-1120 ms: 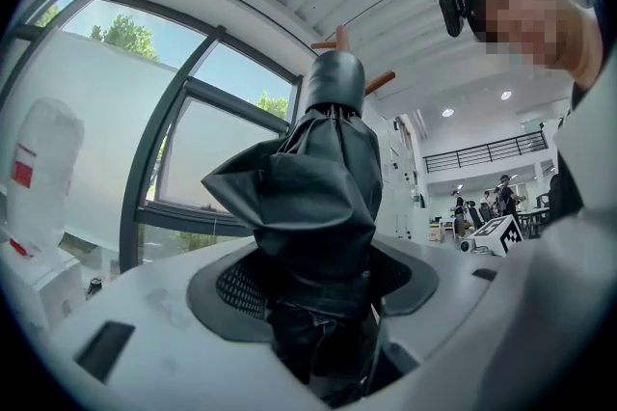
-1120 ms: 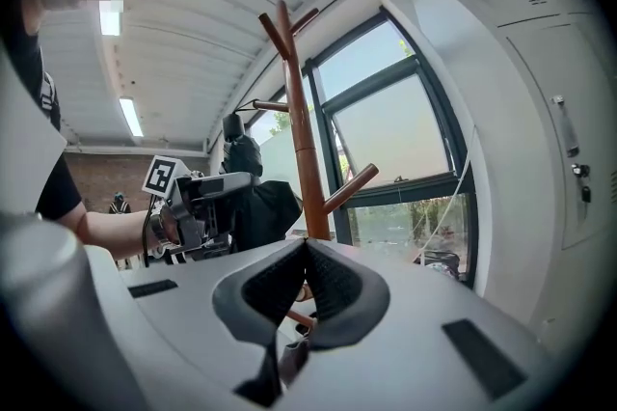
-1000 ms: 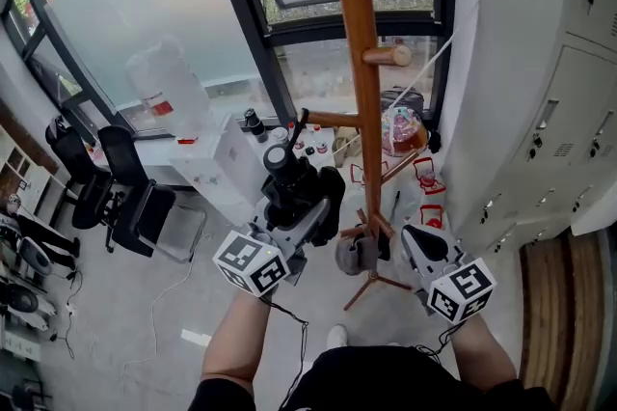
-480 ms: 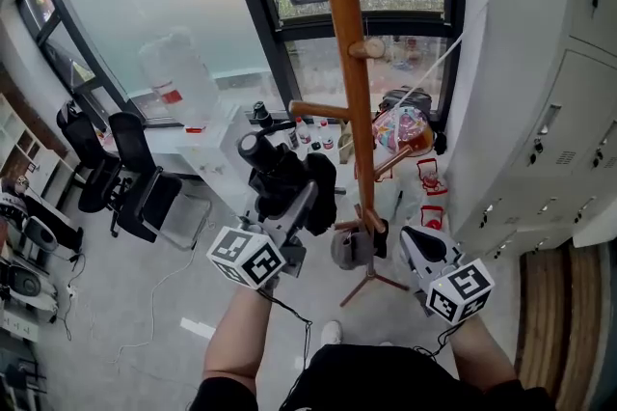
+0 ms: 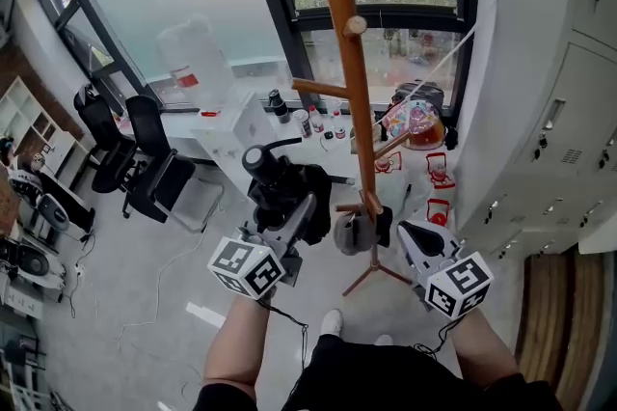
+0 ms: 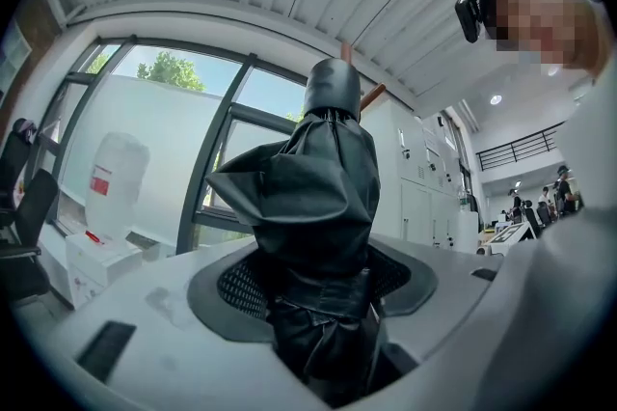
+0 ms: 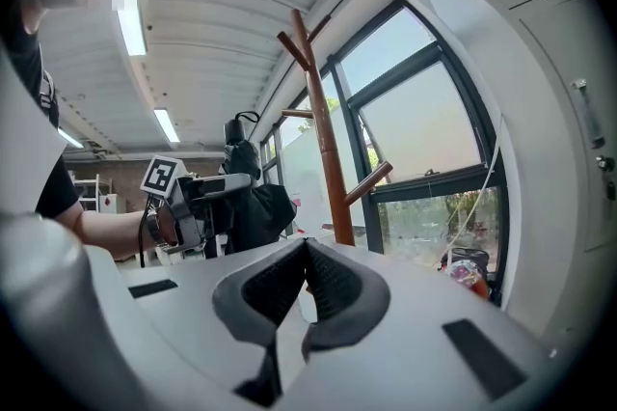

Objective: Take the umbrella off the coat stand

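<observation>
Left of the coat stand, clear of its pegs, the left gripper clamps the folded black umbrella over open floor; the right gripper is closed and empty; the jug label is unreadable.

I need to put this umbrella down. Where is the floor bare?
Bare floor lies between the office chairs and the coat stand. It is crowded under the window: bottles, a colourful bag, red items.

Right gripper empty, jaws together, coat stand ahead
</observation>
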